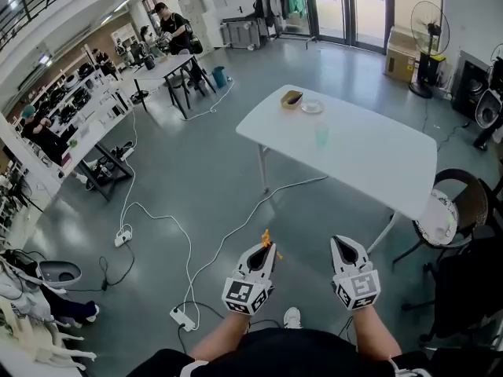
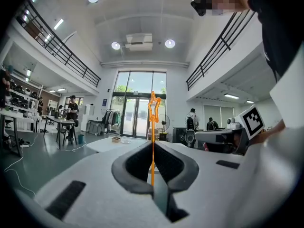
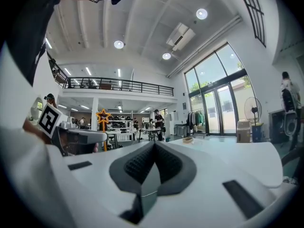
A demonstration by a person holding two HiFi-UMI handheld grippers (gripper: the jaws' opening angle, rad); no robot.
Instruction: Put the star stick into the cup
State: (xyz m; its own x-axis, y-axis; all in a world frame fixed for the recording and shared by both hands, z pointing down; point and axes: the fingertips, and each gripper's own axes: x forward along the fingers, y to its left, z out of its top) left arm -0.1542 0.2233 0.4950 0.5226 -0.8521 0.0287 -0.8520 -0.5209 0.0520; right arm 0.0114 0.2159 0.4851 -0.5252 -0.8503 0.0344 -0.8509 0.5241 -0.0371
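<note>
My left gripper (image 1: pixel 266 251) is shut on the orange star stick (image 1: pixel 266 239), whose star tip pokes out above the jaws. In the left gripper view the stick (image 2: pixel 153 141) stands upright between the closed jaws of the left gripper (image 2: pixel 153 175), its star head up against the glass doors. My right gripper (image 1: pixel 343 246) is shut with nothing in it; the right gripper view shows its jaws (image 3: pixel 153 148) pressed together. A pale green cup (image 1: pixel 322 136) stands on the white table (image 1: pixel 369 163), well ahead of both grippers. The star (image 3: pixel 103 115) also shows at the left of the right gripper view.
A small brown box (image 1: pixel 291 99) and a white plate (image 1: pixel 312 107) sit at the table's far end. A dark chair (image 1: pixel 464 210) stands at its right. Cables and a power strip (image 1: pixel 182 317) lie on the grey floor. Work tables with people are at the back left.
</note>
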